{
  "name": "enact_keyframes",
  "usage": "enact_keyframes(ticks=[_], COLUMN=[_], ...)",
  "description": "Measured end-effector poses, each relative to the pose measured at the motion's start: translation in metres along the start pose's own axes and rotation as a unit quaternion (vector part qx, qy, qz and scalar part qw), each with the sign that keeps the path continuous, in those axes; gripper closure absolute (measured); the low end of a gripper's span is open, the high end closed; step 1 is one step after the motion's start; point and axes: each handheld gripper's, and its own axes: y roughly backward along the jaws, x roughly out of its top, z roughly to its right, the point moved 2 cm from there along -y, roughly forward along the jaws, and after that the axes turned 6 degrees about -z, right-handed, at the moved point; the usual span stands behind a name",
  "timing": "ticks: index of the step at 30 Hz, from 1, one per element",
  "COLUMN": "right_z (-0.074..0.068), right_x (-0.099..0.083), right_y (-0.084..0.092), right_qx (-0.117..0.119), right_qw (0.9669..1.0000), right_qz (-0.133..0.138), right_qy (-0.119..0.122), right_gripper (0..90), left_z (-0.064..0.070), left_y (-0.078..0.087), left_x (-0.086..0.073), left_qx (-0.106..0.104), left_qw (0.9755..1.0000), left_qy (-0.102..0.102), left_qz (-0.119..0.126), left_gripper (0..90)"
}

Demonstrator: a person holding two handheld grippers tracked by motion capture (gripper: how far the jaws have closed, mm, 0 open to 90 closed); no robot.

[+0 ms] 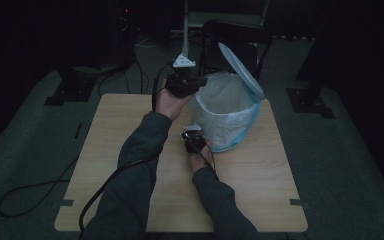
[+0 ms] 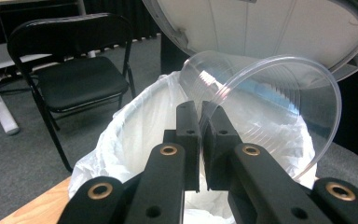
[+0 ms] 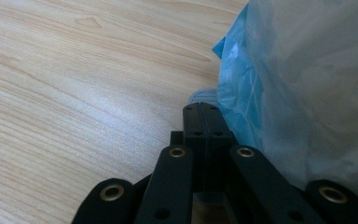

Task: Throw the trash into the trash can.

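Note:
My left gripper (image 1: 192,82) (image 2: 200,109) is raised at the near rim of a small bin (image 1: 230,117) and is shut on the wall of a clear plastic cup (image 2: 270,102). The cup lies tilted on its side over the white liner (image 2: 135,126), under the open lid (image 1: 241,67) (image 2: 270,23). My right gripper (image 1: 192,132) (image 3: 200,108) is low at the bin's foot, shut with nothing between its jaws. Its tips rest at a small grey tab (image 3: 204,95) sticking out from under the blue-and-white bag (image 3: 307,84); I cannot tell whether they press it.
The bin stands at the far right of a light wooden table (image 1: 130,130) (image 3: 74,93). A black folding chair (image 1: 230,30) (image 2: 74,79) stands behind the table. Cables (image 1: 30,192) trail off the table's left side onto the grey floor.

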Motion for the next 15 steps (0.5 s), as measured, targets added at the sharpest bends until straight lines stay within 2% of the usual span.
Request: enact_keyframes(ticks=[3,4,5,7,10,15], right_z=[-0.0007,-0.0007,-0.0007,0.0,-0.0007,-0.0008], right_x=[-0.0003,-0.0002,-0.0003,0.0,-0.0003,-0.0004], right_y=[0.0005,0.0004,0.0004,0.0,0.0003,0.0004], right_qx=[0.0,0.0,0.0,0.0,0.0,0.0], right_qw=[1.0,1.0,1.0,1.0,1.0,1.0], right_qz=[-0.003,-0.003,-0.003,0.0,-0.003,-0.003], right_qy=[-0.006,-0.006,-0.006,0.0,-0.005,-0.006], right_gripper=[90.0,90.0,90.0,90.0,90.0,90.0], left_z=[0.0011,0.0016,0.001,-0.0012,-0.0023,-0.0028], left_y=[-0.0013,-0.0025,-0.0047,-0.0065,-0.0052,0.001], left_x=[0.0004,0.0001,-0.0005,-0.002,-0.0036,-0.0049], left_qx=[-0.005,-0.012,-0.019,-0.034,-0.037,-0.033], left_qw=[1.0,0.9999,0.9997,0.9994,0.9993,0.9995], left_qy=[-0.002,-0.012,-0.014,0.0,0.009,0.003], left_qz=[0.001,-0.001,-0.007,-0.007,0.0,0.001], left_gripper=[86.9,86.2,80.1,68.3,62.7,60.9])
